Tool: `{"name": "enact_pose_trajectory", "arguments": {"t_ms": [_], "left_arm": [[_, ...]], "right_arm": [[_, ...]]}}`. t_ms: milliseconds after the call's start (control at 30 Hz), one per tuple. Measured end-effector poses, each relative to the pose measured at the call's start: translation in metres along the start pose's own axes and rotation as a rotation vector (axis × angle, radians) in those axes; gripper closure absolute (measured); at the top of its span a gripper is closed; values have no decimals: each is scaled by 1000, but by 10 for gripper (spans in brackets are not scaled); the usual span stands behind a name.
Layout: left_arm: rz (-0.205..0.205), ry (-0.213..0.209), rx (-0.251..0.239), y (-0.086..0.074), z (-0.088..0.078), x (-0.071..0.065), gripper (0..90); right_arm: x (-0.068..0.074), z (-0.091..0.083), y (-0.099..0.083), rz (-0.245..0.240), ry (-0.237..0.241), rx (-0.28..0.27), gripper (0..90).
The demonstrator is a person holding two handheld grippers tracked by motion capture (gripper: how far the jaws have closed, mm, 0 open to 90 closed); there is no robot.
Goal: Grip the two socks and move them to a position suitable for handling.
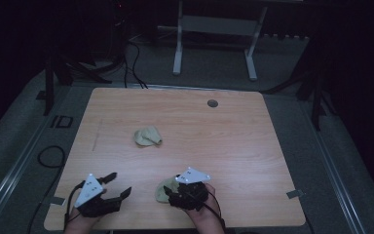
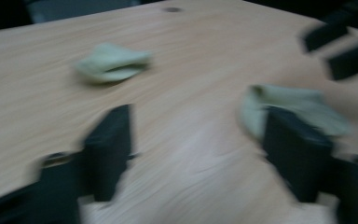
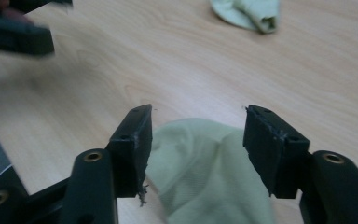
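— Looking along the right gripper (image 3: pixel 196 135), what sits between its jaws?

— A pale green cloth (image 3: pixel 205 177), crumpled on the wooden worktop (image 3: pixel 121 60). The jaws stand spread on either side of it, and I cannot tell whether they touch it. From above, that gripper (image 1: pixel 173 191) covers most of the cloth (image 1: pixel 163 191), so only a rim shows beside the hand (image 1: pixel 205 214).

— And the second cloth?

— It lies well beyond the right jaws (image 3: pixel 249 13), apart from everything, near the worktop's middle in the high view (image 1: pixel 147 136).

— What does the left gripper view add?

— It is blurred, but the left gripper (image 2: pixel 196 135) has its jaws wide apart over bare wood, pinching nothing. The near cloth (image 2: pixel 293 112) sits just behind its right-hand jaw, the far cloth (image 2: pixel 112 63) ahead of its left-hand one. From above, the left gripper (image 1: pixel 118 185) hangs at the worktop's near edge (image 1: pixel 175 225).

— Any containers?

— I see none to describe; a small dark round hole (image 1: pixel 212 103) sits far beyond both pairs of jaws.
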State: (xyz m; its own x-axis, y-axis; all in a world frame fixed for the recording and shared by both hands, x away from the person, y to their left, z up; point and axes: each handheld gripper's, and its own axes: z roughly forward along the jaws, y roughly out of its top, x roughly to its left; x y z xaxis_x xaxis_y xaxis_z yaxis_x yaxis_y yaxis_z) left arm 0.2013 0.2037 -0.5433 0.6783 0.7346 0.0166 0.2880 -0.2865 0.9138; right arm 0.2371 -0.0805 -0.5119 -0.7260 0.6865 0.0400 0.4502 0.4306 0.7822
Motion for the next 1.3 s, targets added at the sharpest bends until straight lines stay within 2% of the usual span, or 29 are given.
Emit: {"name": "enact_pose_trajectory", "arguments": {"t_ms": [33,67,100,133,167,200,267,300,333,400,500,567,633,667,700,733,800,867,933,1033,1167,1300], "left_arm": [[18,-47,20,4,6,-4,450],[34,-63,32,6,10,-7,508],[49,-82,54,9,15,-11,655],[60,-89,75,13,22,-15,745],[57,-104,88,16,25,-17,745],[75,-159,157,23,39,-23,831],[88,-160,173,25,43,-26,864],[88,-174,184,26,49,-28,892],[77,-196,208,27,55,-30,892],[127,-190,253,27,64,-34,894],[143,-212,336,25,76,-37,894],[169,-205,367,23,82,-39,895],[176,-202,401,21,87,-39,894],[171,-195,407,21,89,-39,894],[167,-200,415,21,91,-39,894],[175,-201,416,21,92,-39,894],[183,-211,426,22,93,-38,894],[186,-212,430,23,94,-37,894],[193,-215,428,23,95,-37,894],[206,-217,426,23,94,-37,894],[203,-221,421,22,95,-34,894],[200,-224,419,22,95,-31,894]], "right_arm": [[-1,0,0,11,2,21,409],[-2,1,0,15,-6,39,412],[-4,2,-2,22,11,51,475],[-4,3,-3,29,25,57,475],[-4,3,-3,29,25,57,475],[-3,6,-6,30,43,77,489],[-3,10,-8,35,54,96,490],[-2,15,-10,46,65,115,499],[-2,18,-12,42,61,123,497],[-1,23,-15,38,45,141,496],[-1,29,-20,25,34,163,477],[-2,33,-22,28,41,172,465],[-2,35,-23,33,51,173,466],[-2,37,-25,39,53,181,466],[-1,40,-27,24,47,190,502],[0,40,-28,7,33,187,552],[1,40,-28,-7,18,187,569],[-2,39,-27,2,26,192,715],[-4,36,-26,7,30,200,787],[-3,31,-24,-5,32,197,807],[-2,16,-18,-13,32,157,813],[-12,-3,-12,3,20,122,812]]}}
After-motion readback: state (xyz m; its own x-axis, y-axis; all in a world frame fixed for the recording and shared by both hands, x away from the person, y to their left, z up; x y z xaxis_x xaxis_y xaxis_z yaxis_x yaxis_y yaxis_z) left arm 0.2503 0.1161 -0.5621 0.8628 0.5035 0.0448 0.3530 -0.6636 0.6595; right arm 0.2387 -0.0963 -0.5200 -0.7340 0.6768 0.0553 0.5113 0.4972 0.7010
